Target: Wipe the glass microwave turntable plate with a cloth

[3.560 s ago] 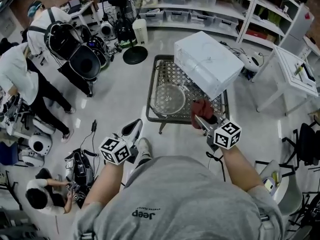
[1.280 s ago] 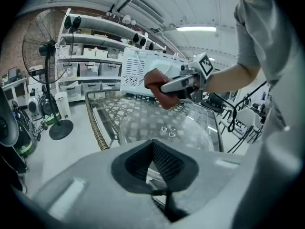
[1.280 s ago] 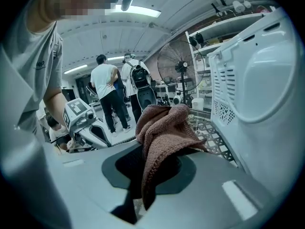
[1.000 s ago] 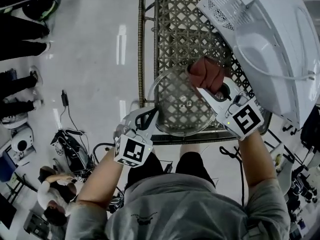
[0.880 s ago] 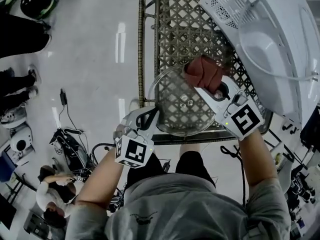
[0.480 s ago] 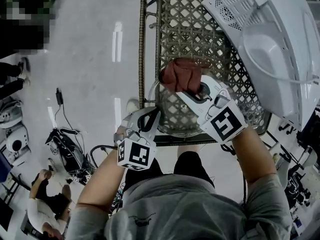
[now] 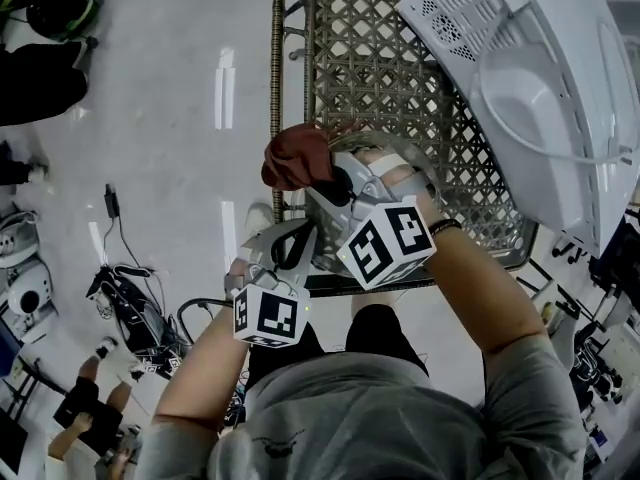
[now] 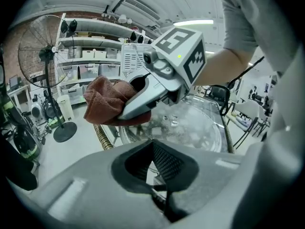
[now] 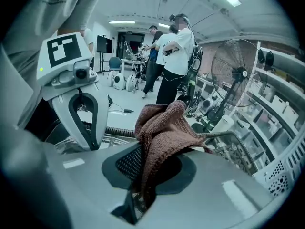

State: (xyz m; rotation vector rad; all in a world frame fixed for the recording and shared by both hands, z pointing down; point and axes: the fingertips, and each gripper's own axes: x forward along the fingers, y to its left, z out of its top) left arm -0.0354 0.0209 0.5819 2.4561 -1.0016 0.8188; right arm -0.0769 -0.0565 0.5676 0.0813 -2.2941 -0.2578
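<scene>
The clear glass turntable plate (image 8: 200,128) lies on the lattice table; in the head view only its far rim (image 7: 372,146) shows past my right arm. My left gripper (image 7: 298,246) (image 8: 159,187) is shut on the plate's near rim. My right gripper (image 7: 318,180) (image 9: 140,185) is shut on a reddish-brown cloth (image 7: 297,156) (image 9: 164,128). It holds the cloth bunched at the plate's left side, over the table's left rail. In the left gripper view the cloth (image 8: 107,101) hangs just above the plate's left edge.
A white microwave (image 7: 530,78) stands on the right half of the metal lattice table (image 7: 370,48). Cables and gear lie on the floor at the left (image 7: 130,298). A standing fan (image 8: 45,56) and shelves are beyond. People (image 9: 174,56) stand further off.
My right gripper has swept the cloth leftward across the plate, from its far right side to its left edge. The left gripper has kept its hold on the near rim.
</scene>
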